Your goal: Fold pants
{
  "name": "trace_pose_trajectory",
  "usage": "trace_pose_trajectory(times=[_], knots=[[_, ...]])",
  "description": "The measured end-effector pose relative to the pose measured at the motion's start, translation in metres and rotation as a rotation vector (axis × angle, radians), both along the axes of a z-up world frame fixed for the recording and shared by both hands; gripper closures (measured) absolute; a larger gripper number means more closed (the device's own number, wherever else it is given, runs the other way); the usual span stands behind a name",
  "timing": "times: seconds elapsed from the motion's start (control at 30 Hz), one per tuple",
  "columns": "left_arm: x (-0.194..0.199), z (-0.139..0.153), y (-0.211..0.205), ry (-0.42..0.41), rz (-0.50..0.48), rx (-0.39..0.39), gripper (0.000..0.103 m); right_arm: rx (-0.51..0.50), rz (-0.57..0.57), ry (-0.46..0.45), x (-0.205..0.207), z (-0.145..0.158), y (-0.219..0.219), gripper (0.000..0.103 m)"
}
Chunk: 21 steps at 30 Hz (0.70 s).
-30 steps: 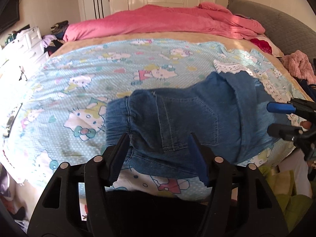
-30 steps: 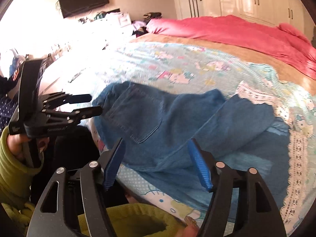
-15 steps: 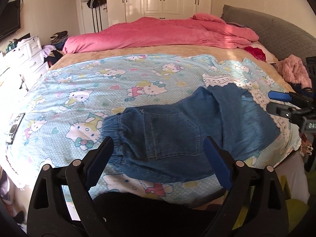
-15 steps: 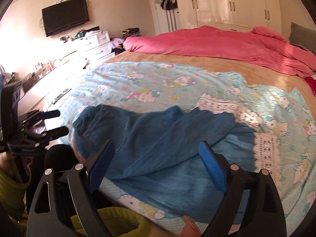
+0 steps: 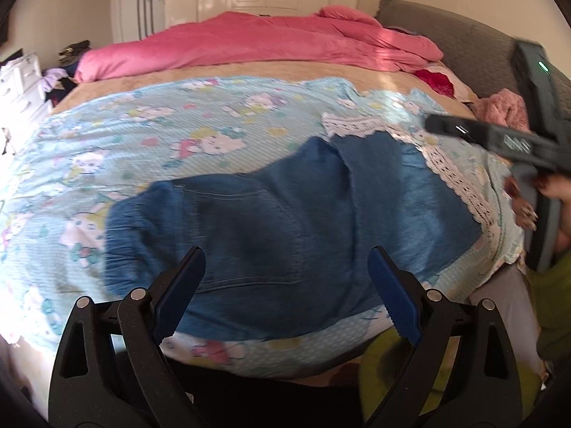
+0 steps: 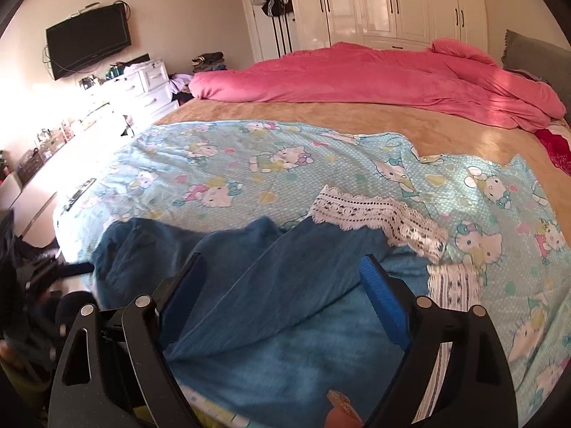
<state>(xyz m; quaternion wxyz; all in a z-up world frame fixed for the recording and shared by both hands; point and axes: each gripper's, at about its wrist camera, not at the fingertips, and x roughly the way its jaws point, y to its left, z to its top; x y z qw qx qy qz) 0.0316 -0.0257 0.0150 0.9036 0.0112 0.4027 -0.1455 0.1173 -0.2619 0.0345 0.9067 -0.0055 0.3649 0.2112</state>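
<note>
- Blue denim pants lie spread across the centre of the left wrist view, on a light blue cartoon-cat bedsheet, near the bed's lower edge.
- Left gripper hovers at the bottom of the frame, jaws wide and empty; the back pocket area shows between and beyond the blue pads.
- Right gripper, at the bottom of its view, also stands wide apart, gripping nothing; a folded pant leg runs diagonally through the gap.
- White lace trim touches the pants' upper right edge.
- Pink duvet is heaped across the top of the frame.
</note>
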Motion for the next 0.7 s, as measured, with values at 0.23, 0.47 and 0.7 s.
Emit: trace_pose_trajectory(times=[0.23, 0.47, 0.7], knots=[[0.024, -0.02, -0.029, 0.072, -0.066, -0.043, 0.018, -0.083, -0.007, 0.074, 0.076, -0.022, 0.024, 0.017], [0.05, -0.033, -0.056, 0.122, -0.114, -0.077, 0.037, -0.116, -0.059, 0.228, 0.154, -0.067, 0.043, 0.017], [0.067, -0.044, -0.072, 0.156, -0.132, -0.089, 0.049, -0.168, -0.165, 0.31, 0.198, -0.099, 0.049, 0.019]])
